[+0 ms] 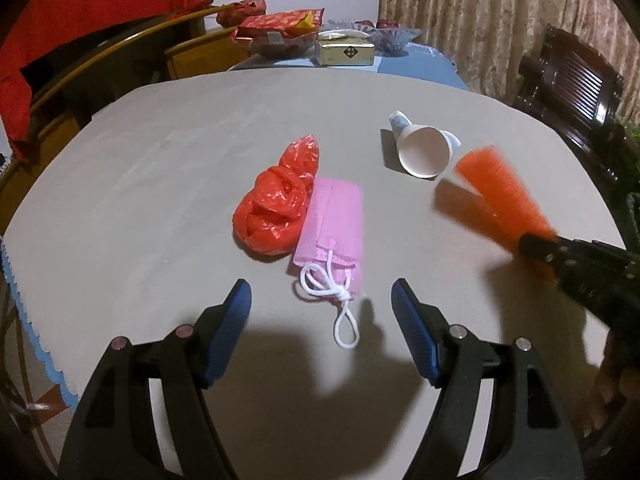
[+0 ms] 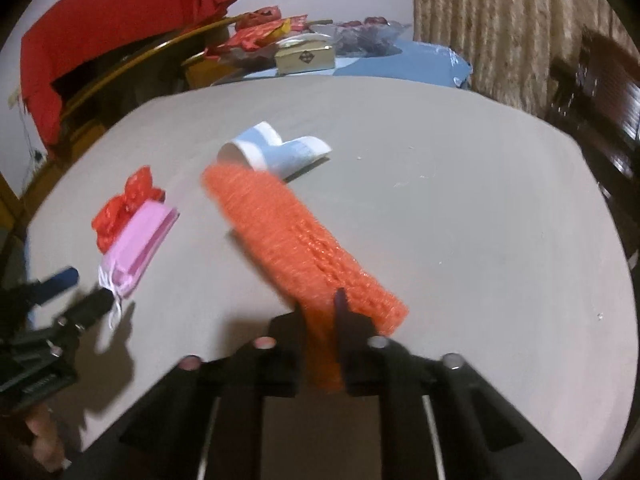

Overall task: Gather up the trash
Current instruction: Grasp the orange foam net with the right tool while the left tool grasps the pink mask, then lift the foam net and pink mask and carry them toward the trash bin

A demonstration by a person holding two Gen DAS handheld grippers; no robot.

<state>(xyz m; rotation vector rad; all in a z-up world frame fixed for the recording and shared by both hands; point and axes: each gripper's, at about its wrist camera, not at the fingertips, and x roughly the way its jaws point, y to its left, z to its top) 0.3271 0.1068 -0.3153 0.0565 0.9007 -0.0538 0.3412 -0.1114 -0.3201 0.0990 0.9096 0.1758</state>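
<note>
On a round table (image 1: 160, 168) covered in plain grey, with a scalloped blue edge showing at its near left, the trash lies scattered. Behind it stand a patterned curtain (image 1: 480, 20), a red cloth (image 1: 80, 20) draped over wooden furniture, and a dark wooden chair (image 1: 568, 80) at the right. At the far side sit a gold box (image 1: 346, 53) and red snack packets (image 1: 276, 26).

The left gripper (image 1: 321, 294) hangs over the near edge with its blue-padded jaws spread wide and nothing between them. Just ahead of it, between the fingertips, lies the white cord of a pink pouch (image 1: 334, 224), which touches a crumpled red plastic bag (image 1: 276, 200) on its left.

The right gripper (image 2: 324, 304) is clamped on one end of an orange mesh sleeve (image 2: 288, 236), which sticks out forward over the table, blurred. Beyond its far tip lies a tipped paper cup (image 2: 256, 152), beside a curled paper slip (image 2: 304, 152).
</note>
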